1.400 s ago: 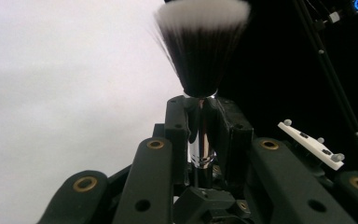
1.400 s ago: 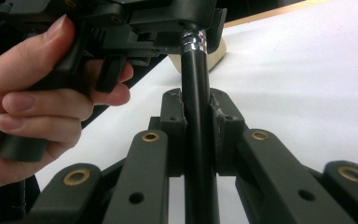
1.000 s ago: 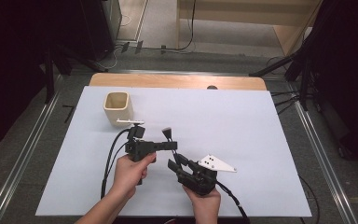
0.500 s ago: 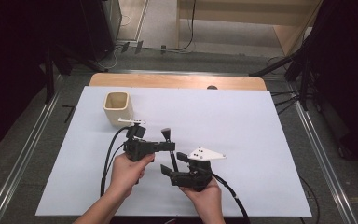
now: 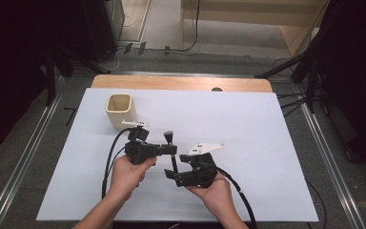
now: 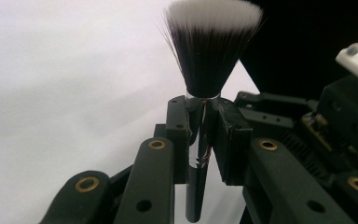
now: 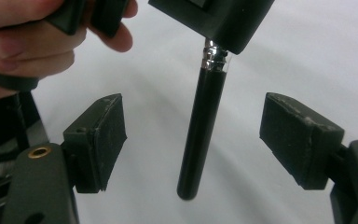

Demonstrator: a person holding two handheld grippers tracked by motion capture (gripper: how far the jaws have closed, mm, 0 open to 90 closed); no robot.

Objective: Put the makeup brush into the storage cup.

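Between the left claw's [image 6: 204, 135] pads sits the makeup brush [image 6: 209, 70], clamped at the shiny ferrule; bristles, black with white tips, stand above the pads, black handle hangs below them. In the high view the left claw [image 5: 170, 150] points toward the right claw [image 5: 175, 168], brush head up [image 5: 168, 135]. Beyond the left claw and off to its left, a cream cup [image 5: 120, 109] stands on the white table [image 5: 267, 143], well apart from the brush. Right claw [image 7: 193, 140]: released, jaws have just been opening, pads wide on either side of the brush handle [image 7: 203, 135], not touching it. Handle tip hangs free between them, above the table. The person's left hand [image 7: 32, 42] shows beyond the right claw's left pad. Nothing blocks the handle.
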